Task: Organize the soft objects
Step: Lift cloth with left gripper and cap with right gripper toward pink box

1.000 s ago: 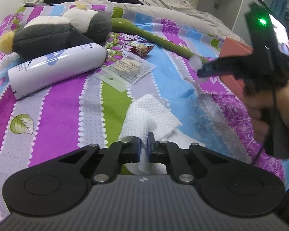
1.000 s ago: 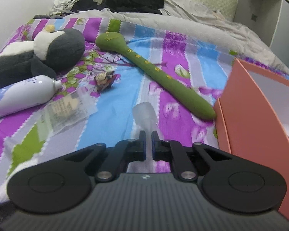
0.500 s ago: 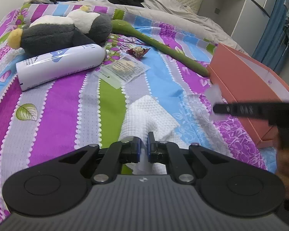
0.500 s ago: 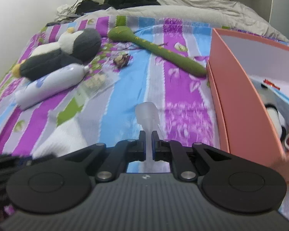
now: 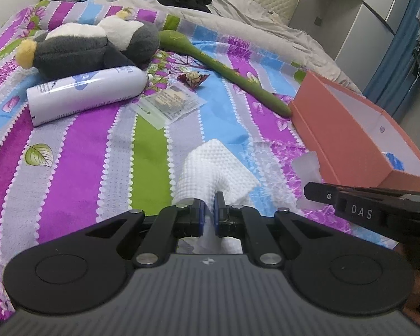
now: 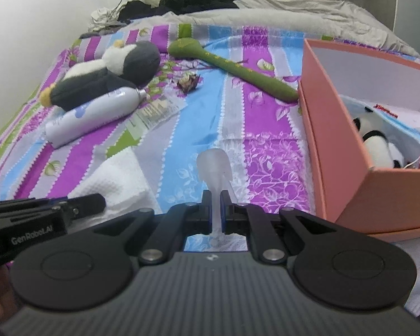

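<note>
The left gripper [image 5: 207, 214] pinches a white cloth [image 5: 212, 168]. The right gripper [image 6: 215, 212] pinches a clear plastic piece [image 6: 214, 165]. The orange box [image 6: 336, 151] sits at 3 o'clock.

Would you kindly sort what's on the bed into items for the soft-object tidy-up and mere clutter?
Job: white waffle cloth, clear bubble-wrap sheet, grey-and-white plush penguin, green plush spoon, salmon cardboard box.
Clutter: white spray bottle, clear sachet, sweet wrapper.

Left gripper [image 5: 207, 215] fingers pinched — right gripper [image 6: 215, 206] likewise, side by side
</note>
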Available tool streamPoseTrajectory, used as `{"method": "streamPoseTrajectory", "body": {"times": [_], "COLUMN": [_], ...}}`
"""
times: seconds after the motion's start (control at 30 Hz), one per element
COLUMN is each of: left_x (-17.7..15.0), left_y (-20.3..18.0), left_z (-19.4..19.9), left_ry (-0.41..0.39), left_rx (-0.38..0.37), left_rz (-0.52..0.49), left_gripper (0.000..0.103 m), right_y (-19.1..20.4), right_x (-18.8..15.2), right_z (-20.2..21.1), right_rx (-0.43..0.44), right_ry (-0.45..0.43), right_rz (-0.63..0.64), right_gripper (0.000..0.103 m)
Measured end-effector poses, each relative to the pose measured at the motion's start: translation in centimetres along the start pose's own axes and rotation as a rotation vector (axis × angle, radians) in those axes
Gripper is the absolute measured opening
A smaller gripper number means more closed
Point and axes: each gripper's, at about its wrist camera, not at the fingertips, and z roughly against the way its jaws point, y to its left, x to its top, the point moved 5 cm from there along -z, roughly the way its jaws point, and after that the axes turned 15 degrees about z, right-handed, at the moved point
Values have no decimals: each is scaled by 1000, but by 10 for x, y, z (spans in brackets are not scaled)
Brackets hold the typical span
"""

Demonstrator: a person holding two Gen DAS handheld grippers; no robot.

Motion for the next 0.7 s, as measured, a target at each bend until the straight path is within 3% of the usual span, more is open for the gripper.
{"method": "streamPoseTrajectory", "body": {"times": [0.4,0.7], "left_x": [44,64], "left_y": [-51,-97], "left_z": [68,95], "left_ry": [-72,-68], "left_rx": [-47,-102], "left_rz": [-10,-26], "left_gripper": [8,8], "right_y": [-19,-32], "right_x": [37,60], "right_z": [75,119], "right_rx": [-15,-36], "right_ry": [-100,-152], "right_rz": [-29,-30], "right_gripper": [9,9]}}
